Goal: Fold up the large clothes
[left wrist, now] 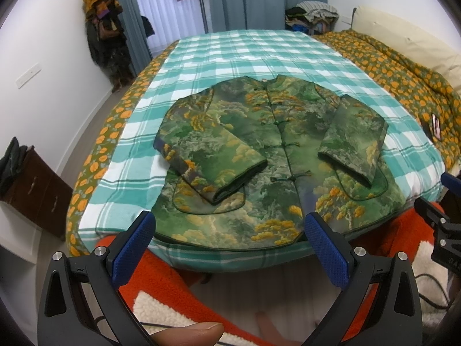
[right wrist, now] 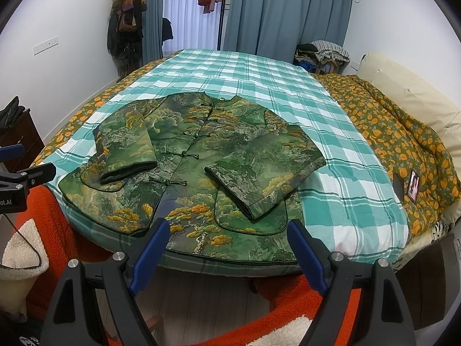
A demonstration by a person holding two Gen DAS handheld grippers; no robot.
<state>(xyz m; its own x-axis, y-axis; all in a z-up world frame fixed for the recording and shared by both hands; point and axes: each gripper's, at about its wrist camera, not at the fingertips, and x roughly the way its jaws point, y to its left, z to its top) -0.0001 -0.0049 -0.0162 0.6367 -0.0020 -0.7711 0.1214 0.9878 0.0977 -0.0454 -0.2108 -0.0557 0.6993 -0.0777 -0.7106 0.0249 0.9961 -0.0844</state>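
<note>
White lettering is partly legible on the two black tongs: "DAS" on the body of the right tongs (left wrist: 449,259), cut off at the frame edge, and "ot.AI" on the left tongs (right wrist: 11,199), its beginning cropped.

Even, soft daylight comes from the window (right wrist: 190,14) behind the curtains (right wrist: 285,14); shadows are faint, focus sharp, fisheye bending and dark corners at the edges.

so the jacket (left wrist: 259,155) lies flat on the blanket (left wrist: 245,54) at the near edge of the bed (left wrist: 95,161), both sleeves folded in over its front, phone (right wrist: 414,186) off to the right on the quilt (right wrist: 397,141), curtains (right wrist: 276,11) behind.
</note>
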